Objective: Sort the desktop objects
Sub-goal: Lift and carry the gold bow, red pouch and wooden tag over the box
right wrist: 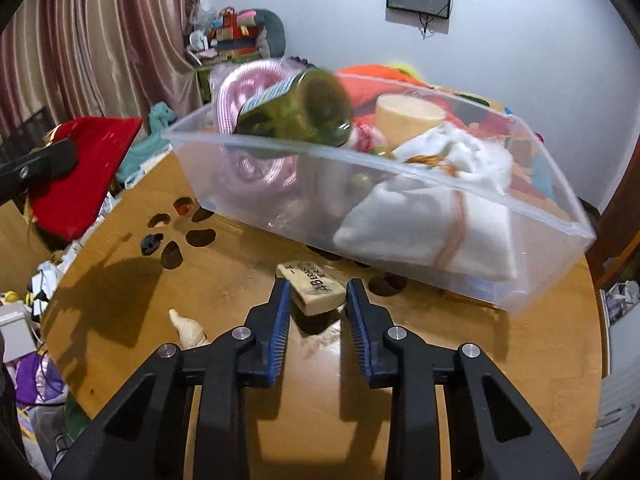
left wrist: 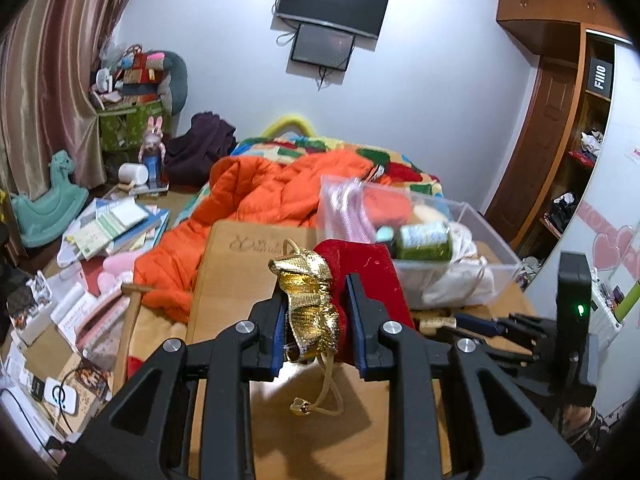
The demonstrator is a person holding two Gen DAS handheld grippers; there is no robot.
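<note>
The eraser point(right wrist: 316, 289) lies on the table point(right wrist: 240, 248) between the narrowed right tongs point(right wrist: 316, 300), long axis slanted across the gap (pads not clearly pressing). The left tongs point(left wrist: 316, 312) clamp a red-and-gold pouch point(left wrist: 320, 300) beside the clear bin point(right wrist: 400, 168).

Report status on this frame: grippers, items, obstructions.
Left gripper shut on red-and-gold pouch. Right gripper around eraser, contact unclear. Clear bin behind, not blocking.
</note>
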